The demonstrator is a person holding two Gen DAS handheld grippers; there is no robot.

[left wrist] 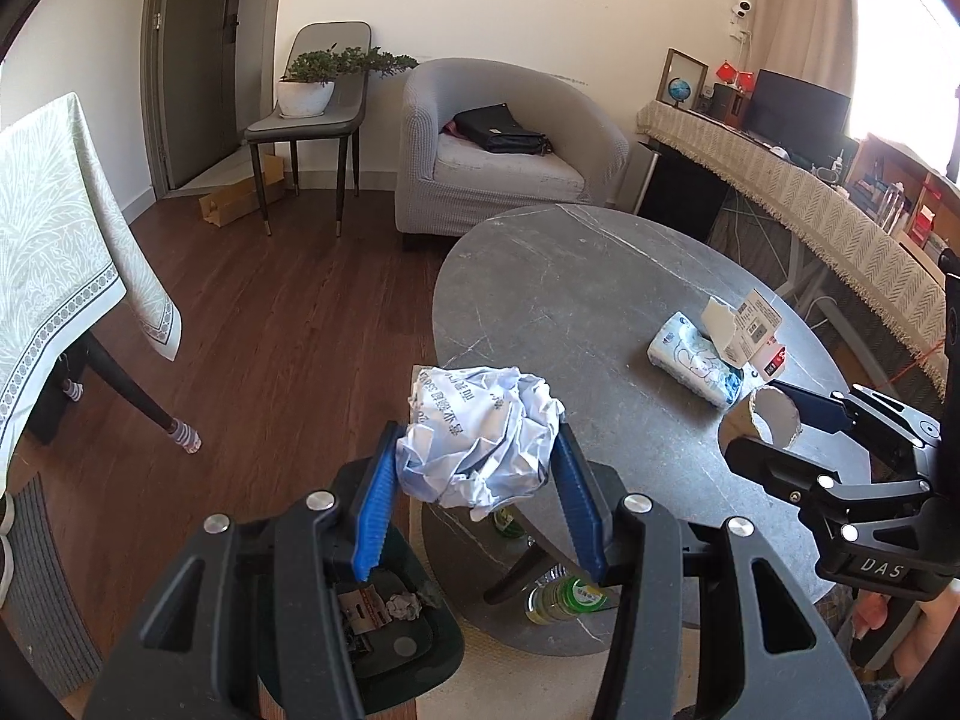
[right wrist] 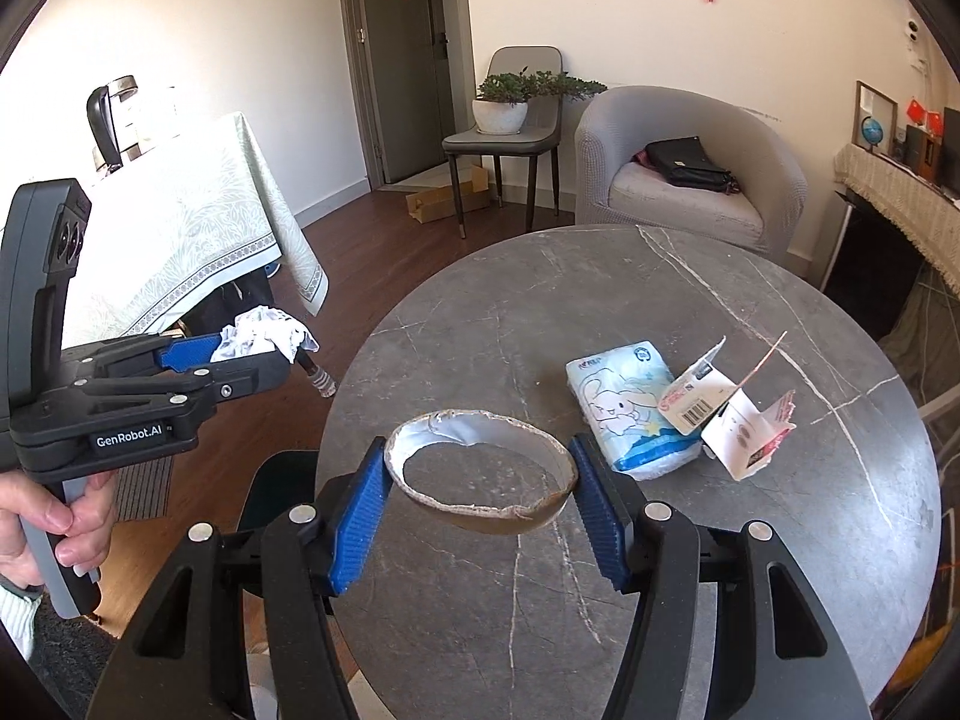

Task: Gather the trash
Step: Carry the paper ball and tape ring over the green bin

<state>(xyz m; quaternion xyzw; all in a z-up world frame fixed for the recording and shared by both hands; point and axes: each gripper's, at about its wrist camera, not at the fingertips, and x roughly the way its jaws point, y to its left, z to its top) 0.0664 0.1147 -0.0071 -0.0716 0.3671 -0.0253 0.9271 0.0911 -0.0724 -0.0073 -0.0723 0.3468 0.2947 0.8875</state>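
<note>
- Left gripper (left wrist: 477, 468): jaws closed partway on a crumpled paper ball (left wrist: 480, 438), pinched between the blue ribbed pads (left wrist: 375, 504), bulging above and ahead of them.
- Held off the edge of the round grey marble counter (left wrist: 570, 276), above a dark trash bin (left wrist: 384, 630) on the floor with scraps inside.
- Blue printed characters across the ball's top, too crumpled to read.
- Right gripper (right wrist: 480, 489): jaws set wide, clamped on a squashed cardboard ring (right wrist: 480, 471), one pad against each side, open end toward the lens, raised over the counter's near edge (right wrist: 372, 540).
- Seen from the left wrist view, ring (left wrist: 774, 417) gripped at the counter's right side; "DAS" legible on the right gripper's body.
- "GenRobot.AI" legible on the left gripper's body in the right wrist view, handle in a hand (right wrist: 42, 534).
- On the counter, well ahead of both jaws: tissue pack (right wrist: 630, 405) with a cartoon elephant, touching a torn carton (right wrist: 729, 408) showing a barcode and red print; small writing unreadable.
- Green-capped bottle (left wrist: 564, 597) on the floor under the counter, label unreadable.
</note>
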